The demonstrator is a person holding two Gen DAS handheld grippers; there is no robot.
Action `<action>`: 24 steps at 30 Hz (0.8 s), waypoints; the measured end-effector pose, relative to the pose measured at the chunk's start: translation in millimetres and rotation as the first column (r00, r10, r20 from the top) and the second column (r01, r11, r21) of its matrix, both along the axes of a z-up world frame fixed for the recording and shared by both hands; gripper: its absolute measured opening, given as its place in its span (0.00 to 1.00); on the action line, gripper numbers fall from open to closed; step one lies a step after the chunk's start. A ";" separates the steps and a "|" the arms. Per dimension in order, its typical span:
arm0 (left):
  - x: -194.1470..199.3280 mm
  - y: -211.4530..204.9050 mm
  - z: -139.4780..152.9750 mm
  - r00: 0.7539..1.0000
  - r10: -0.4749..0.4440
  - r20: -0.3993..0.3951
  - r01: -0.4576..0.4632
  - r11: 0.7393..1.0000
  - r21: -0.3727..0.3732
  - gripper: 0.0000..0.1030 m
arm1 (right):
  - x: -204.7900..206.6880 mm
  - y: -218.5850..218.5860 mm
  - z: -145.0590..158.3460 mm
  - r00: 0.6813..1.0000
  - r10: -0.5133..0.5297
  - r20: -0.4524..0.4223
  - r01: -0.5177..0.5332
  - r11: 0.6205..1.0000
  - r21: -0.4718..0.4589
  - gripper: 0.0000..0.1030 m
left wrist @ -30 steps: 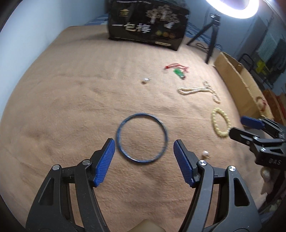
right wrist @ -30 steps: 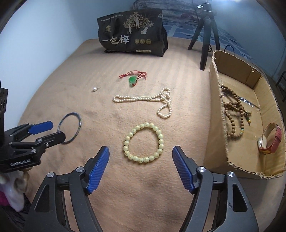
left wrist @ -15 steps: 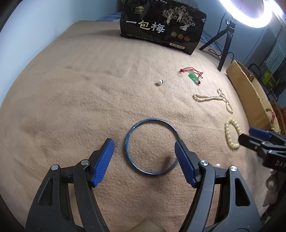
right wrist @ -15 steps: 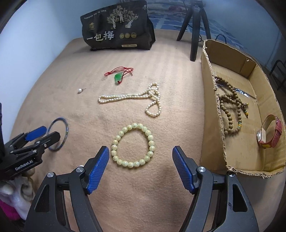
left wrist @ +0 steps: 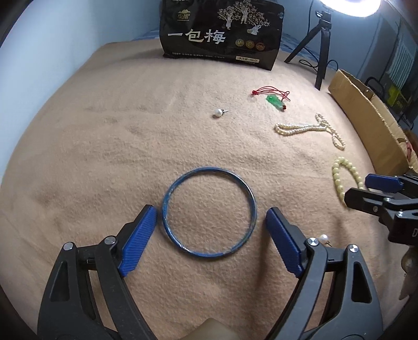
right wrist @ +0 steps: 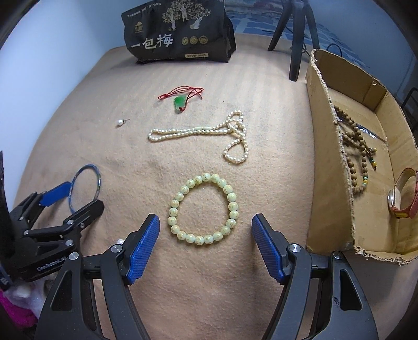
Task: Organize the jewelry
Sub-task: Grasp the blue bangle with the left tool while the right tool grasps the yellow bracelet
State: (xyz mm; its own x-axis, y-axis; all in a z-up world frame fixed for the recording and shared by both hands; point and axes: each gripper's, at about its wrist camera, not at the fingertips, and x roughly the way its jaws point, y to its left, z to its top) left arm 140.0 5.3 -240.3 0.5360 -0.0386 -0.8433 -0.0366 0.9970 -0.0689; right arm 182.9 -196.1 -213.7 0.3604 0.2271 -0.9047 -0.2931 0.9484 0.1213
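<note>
A blue bangle (left wrist: 209, 212) lies flat on the tan blanket. My left gripper (left wrist: 211, 235) is open, its fingers on either side of the bangle's near half. A pale green bead bracelet (right wrist: 203, 209) lies between the open fingers of my right gripper (right wrist: 205, 240). A pearl necklace (right wrist: 209, 133), a green pendant on a red cord (right wrist: 180, 100) and a pearl stud (right wrist: 120, 123) lie farther back. A second pearl stud (left wrist: 323, 238) lies by my left gripper's right finger. The cardboard box (right wrist: 331, 167) on the right holds wooden beads (right wrist: 358, 146) and a red-strapped watch (right wrist: 402, 198).
A black printed bag (right wrist: 180, 34) stands at the back of the blanket. A black tripod (right wrist: 295, 39) stands behind the box. A ring light (left wrist: 350, 5) glows at the top right of the left wrist view. A wall runs along the left.
Both grippers have moved forward and down. The bangle and the bead bracelet now sit closer in, between the open fingers. Nothing has been gripped.
</note>
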 end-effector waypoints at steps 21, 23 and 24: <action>4.8 4.3 -2.2 1.000 0.005 0.027 -0.005 1.000 0.011 0.83 | 14.2 -9.8 -3.9 0.995 -0.090 -0.035 0.092 0.995 0.042 0.47; 4.8 4.2 -2.1 1.000 0.005 0.028 -0.005 1.000 0.012 0.83 | 15.4 -11.9 -4.7 0.994 -0.099 -0.037 0.100 0.994 0.036 0.42; 4.7 4.2 -2.0 1.000 0.005 0.028 -0.006 1.000 0.012 0.82 | 15.3 -12.1 -5.1 0.994 -0.098 -0.038 0.099 0.995 0.032 0.41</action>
